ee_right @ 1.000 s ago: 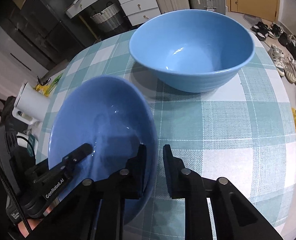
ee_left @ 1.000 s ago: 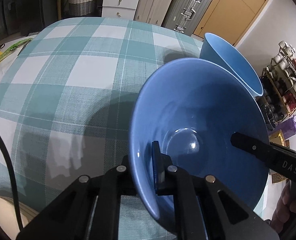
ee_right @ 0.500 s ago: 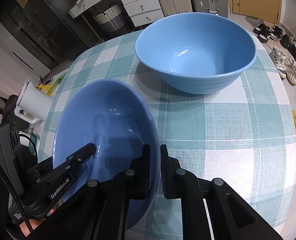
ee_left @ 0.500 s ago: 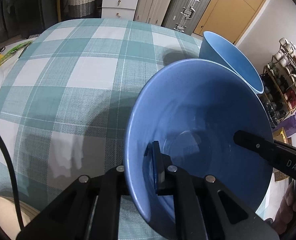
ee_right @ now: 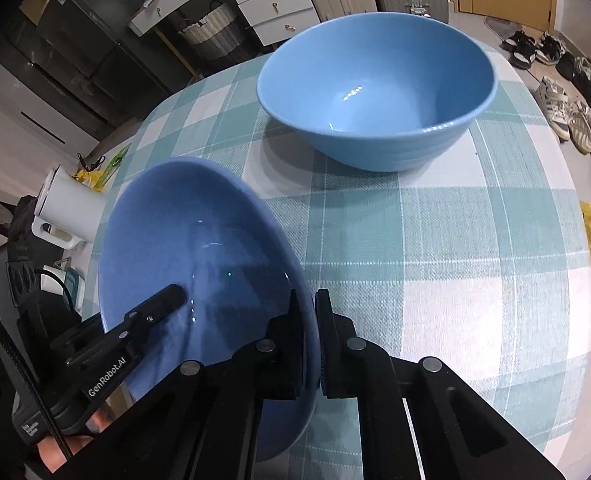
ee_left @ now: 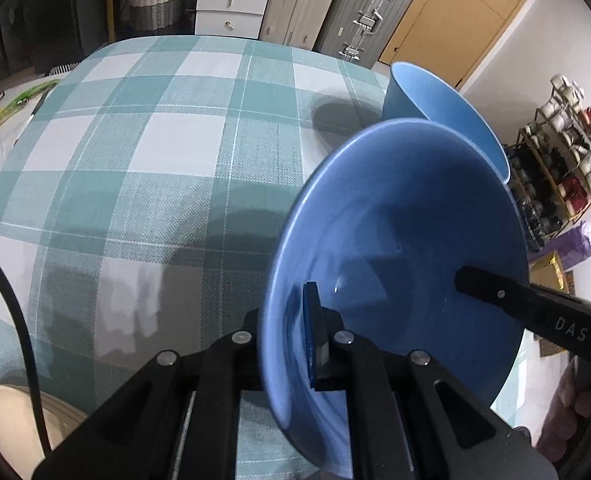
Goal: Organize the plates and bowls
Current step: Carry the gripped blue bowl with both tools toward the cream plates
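Observation:
A dark blue shallow bowl point(ee_left: 395, 240) point(ee_right: 199, 248) is held tilted over the teal checked tablecloth point(ee_left: 155, 152) between both grippers. My left gripper point(ee_left: 285, 320) is shut on its left rim, one finger inside and one outside. My right gripper point(ee_right: 308, 308) has its jaws closing on the opposite rim, and the pads press the rim between them. A larger light blue bowl point(ee_right: 375, 92) point(ee_left: 447, 120) stands upright on the cloth just beyond, apart from the held bowl. The held bowl's underside is hidden.
A white jug point(ee_right: 71, 208) stands off the table's left side, and a cream object point(ee_left: 7, 420) lies near the front left corner. The table's rounded edge point(ee_right: 567, 200) drops to a floor with shoes point(ee_right: 575, 120). Drawers and a suitcase stand behind.
The right gripper's fingers have drawn together onto the dark bowl's rim. The left gripper has kept its grip, and the bowl has barely shifted.

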`<state>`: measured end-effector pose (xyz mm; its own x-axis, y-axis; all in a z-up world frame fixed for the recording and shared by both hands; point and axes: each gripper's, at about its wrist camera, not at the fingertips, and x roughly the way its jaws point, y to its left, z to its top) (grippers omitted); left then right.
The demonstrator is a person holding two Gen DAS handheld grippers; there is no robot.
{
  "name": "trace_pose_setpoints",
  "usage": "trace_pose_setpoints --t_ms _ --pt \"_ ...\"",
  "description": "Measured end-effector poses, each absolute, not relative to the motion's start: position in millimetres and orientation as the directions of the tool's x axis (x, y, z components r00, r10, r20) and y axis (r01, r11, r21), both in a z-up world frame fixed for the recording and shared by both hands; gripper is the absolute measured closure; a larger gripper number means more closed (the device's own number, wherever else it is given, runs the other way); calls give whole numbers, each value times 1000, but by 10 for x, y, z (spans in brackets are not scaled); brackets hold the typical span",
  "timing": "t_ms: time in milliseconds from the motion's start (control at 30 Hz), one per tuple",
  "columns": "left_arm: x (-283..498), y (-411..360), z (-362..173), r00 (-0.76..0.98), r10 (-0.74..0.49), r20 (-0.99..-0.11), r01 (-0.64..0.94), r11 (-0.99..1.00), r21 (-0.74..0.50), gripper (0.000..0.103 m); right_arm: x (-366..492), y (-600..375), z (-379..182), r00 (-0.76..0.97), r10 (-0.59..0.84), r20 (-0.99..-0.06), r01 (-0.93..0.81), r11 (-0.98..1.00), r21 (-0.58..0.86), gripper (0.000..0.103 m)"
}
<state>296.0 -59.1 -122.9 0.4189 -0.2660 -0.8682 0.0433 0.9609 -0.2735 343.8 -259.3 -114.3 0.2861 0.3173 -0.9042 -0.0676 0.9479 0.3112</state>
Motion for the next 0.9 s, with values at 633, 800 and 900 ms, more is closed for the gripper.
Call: trace_pose_setpoints --t_ms 633,800,900 --pt "2939 -709 -1372 357 -226 -906 91 974 -207 94 3481 -2410 -1338 201 203 -958 -59 979 195 98" --pt "2908 -707 -1294 349 -231 -908 105 973 -207 94 3456 -2442 -1251 203 218 -955 -52 976 212 98" --pt "2889 -686 -1200 359 -250 -899 108 968 -226 94 3465 -2425 -1144 217 211 -953 -60 977 202 98"
